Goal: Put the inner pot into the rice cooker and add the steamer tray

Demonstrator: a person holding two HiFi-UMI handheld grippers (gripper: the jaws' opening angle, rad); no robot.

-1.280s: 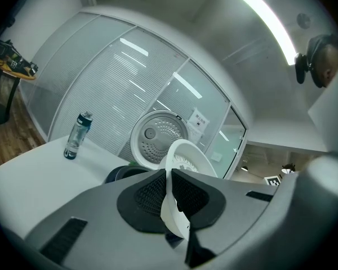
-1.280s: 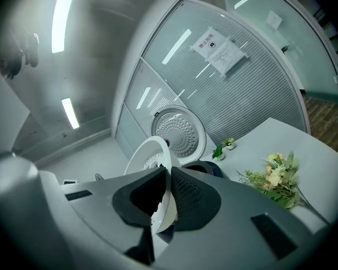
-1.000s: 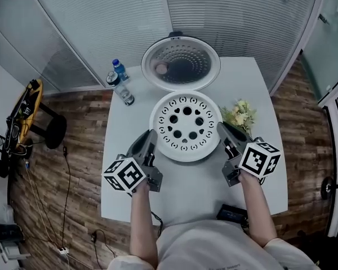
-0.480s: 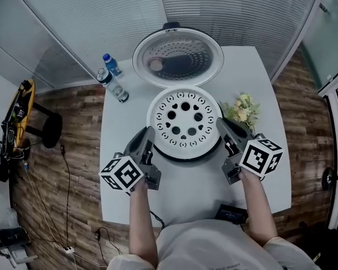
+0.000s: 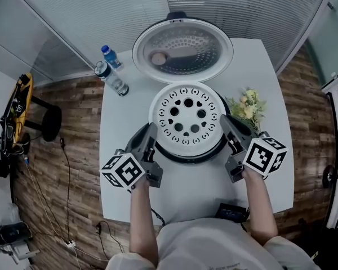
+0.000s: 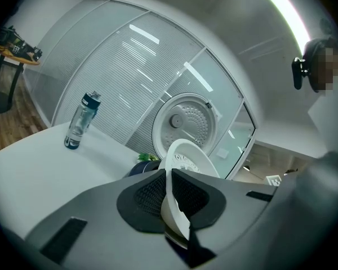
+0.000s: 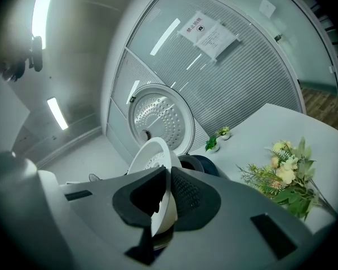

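We hold the white round plastic steamer tray [image 5: 187,117], pierced with round holes, straight over the mouth of the dark round rice cooker [image 5: 183,157]. The cooker's dark rim shows as a crescent round the tray's near edge. Whether the tray rests on the cooker we cannot tell.

The left gripper [image 5: 151,130] has its jaws nearly together on the tray's thin rim at the cooker's left side. In the left gripper view that rim stands edge-on between the two black ribbed pads [image 6: 149,193], which press on it from both sides. The right gripper [image 5: 224,121] pinches the opposite rim at the cooker's right side in the same way (its own view shows the white edge [image 7: 163,207] squeezed between its pads).

Behind the cooker its silver-lined lid [image 5: 183,50] stands thrown open. Two clear plastic water bottles [image 5: 114,80] are to the cooker's left rear, and a small bunch of pale yellow flowers [image 5: 248,108] lies just to its right. The cooker sits on a white table [image 5: 191,181]. A small black device [image 5: 232,211] lies in front of the cooker, at the table's near edge.
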